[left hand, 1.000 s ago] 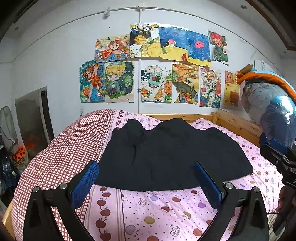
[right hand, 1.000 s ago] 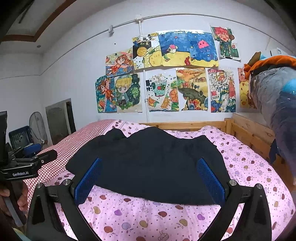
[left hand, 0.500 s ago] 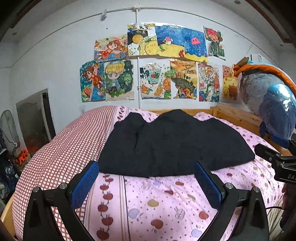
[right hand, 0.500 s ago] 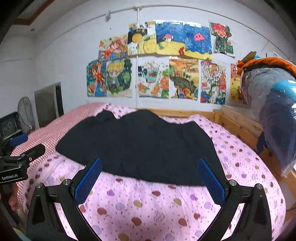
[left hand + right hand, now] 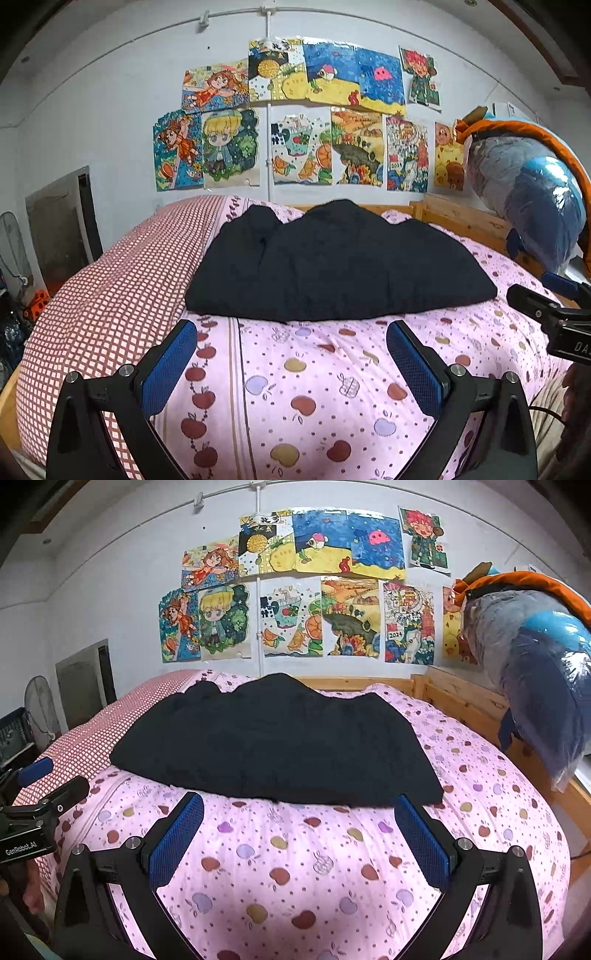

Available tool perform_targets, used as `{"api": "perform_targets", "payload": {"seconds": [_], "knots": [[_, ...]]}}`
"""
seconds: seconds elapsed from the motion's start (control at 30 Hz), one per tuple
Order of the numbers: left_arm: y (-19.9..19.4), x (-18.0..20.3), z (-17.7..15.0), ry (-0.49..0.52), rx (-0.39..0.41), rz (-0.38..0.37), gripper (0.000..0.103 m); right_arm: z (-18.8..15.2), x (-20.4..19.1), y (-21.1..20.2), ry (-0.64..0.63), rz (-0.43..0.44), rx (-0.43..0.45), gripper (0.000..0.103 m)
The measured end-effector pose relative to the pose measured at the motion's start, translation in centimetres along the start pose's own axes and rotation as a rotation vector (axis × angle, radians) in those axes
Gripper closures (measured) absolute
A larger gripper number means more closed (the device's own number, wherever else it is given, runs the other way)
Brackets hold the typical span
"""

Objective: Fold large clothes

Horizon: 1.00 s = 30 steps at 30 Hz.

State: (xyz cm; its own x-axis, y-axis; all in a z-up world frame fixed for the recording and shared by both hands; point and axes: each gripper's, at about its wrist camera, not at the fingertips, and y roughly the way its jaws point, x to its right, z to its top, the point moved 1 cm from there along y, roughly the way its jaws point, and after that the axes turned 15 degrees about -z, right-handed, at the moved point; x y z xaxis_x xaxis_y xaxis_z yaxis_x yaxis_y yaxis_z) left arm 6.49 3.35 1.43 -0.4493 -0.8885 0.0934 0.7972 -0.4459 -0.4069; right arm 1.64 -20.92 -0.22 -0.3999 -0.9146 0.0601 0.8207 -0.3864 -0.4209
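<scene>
Left wrist view: black garment (image 5: 332, 266), soft and folded flat, lies beyond the splayed, empty left gripper (image 5: 291, 332); right gripper (image 5: 299, 806) likewise gapes near its hem.

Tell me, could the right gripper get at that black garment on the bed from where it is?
Probably yes. The right gripper is open and empty, the black garment lies flat just ahead of it, and only bare pink bedspread lies between them.

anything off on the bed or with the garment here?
Nothing stands out. The black garment lies in a fairly tidy flat shape on the pink apple-print bedcover, no tears or spills visible. Left gripper and right gripper are both open and empty, short of its near edge.
</scene>
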Motion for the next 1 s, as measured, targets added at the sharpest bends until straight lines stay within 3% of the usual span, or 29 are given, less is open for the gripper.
{"api": "perform_targets", "payload": {"seconds": [0.63, 1.0], "knots": [[0.4, 1.1, -1.9, 0.005, -0.052, 0.011, 0.000, -3.0, 1.0, 0.2, 0.030, 0.006, -0.059, 0.002], [0.7, 1.5, -2.3, 0.012, -0.063, 0.027, 0.000, -3.8, 1.0, 0.3, 0.039, 0.068, -0.066, 0.002]]}}
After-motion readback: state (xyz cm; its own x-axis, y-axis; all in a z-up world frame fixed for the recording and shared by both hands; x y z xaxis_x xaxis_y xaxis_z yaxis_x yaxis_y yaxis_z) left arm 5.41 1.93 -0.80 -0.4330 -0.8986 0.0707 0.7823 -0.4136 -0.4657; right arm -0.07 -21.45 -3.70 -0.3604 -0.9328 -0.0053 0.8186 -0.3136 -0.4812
